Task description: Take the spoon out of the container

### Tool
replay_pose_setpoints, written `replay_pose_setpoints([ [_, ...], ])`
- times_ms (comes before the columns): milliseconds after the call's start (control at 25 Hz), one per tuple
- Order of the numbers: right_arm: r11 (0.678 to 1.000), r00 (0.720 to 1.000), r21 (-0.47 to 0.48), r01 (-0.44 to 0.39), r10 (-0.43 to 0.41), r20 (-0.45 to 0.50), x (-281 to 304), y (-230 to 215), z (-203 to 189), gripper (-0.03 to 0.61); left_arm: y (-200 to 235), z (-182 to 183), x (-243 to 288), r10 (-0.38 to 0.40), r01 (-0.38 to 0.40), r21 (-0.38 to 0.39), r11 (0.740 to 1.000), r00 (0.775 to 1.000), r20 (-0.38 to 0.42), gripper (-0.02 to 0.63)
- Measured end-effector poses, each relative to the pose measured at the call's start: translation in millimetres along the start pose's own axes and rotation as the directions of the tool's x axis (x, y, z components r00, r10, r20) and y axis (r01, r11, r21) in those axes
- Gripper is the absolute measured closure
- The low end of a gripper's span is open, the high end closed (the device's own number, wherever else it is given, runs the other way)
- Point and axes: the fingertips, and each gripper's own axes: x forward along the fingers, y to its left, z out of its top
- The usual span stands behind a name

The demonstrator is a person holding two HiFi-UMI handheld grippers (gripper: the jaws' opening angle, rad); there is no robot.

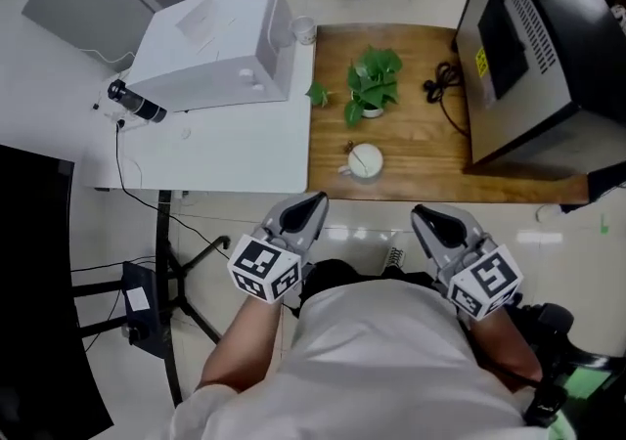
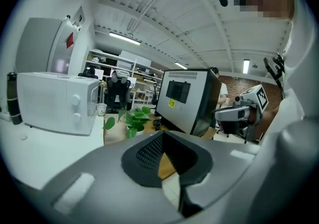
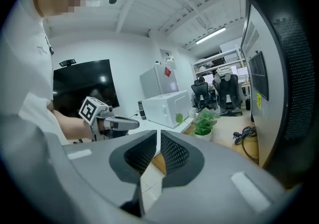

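A small white container (image 1: 366, 161) stands near the front edge of the wooden table (image 1: 411, 154), with a thin spoon (image 1: 359, 158) lying across its mouth. Both grippers hang close to my body, below and short of the table edge. The left gripper (image 1: 311, 205) is to the lower left of the container and the right gripper (image 1: 426, 218) to its lower right. Each is shut with nothing between its jaws, as the left gripper (image 2: 162, 141) and right gripper (image 3: 158, 141) show in their own views. The container is hidden in both gripper views.
A potted green plant (image 1: 372, 83) and a black cable (image 1: 445, 88) sit behind the container. A large black and grey box (image 1: 528, 47) fills the table's right side. On the white table (image 1: 225, 150) to the left stand a white microwave (image 1: 215, 42), a paper cup (image 1: 303, 30) and a black bottle (image 1: 137, 103).
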Motion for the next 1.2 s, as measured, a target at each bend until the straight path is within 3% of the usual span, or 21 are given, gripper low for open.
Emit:
replay_pose_setpoints([
  [120, 1.000, 1.000, 0.018, -0.015, 0.016, -0.026, 8, -23, -8, 0.548, 10, 2, 21, 0.037, -0.037, -0.004, 0.999, 0.999, -0.026, 0.611],
  [360, 0.998, 0.999, 0.055, 0.010, -0.009, -0.033, 24, -46, -9, 0.548, 30, 0, 51, 0.013, -0.012, 0.008, 1.000, 0.998, -0.068, 0.611],
  [520, 0.985, 0.997, 0.154, 0.073, -0.073, -0.008, 33, -55, -4, 0.554, 44, -3, 65, -0.036, 0.036, 0.001, 0.999, 0.993, -0.114, 0.611],
  [880, 0.973, 0.987, 0.164, 0.160, -0.153, -0.054, 53, -61, -23, 0.557, 63, -14, 99, -0.122, 0.124, 0.007, 0.992, 0.985, -0.124, 0.603],
  [1200, 0.962, 0.982, 0.200, 0.185, -0.172, -0.082, 64, -73, -33, 0.557, 92, -29, 125, -0.088, 0.084, -0.032, 0.996, 0.983, -0.163, 0.537],
])
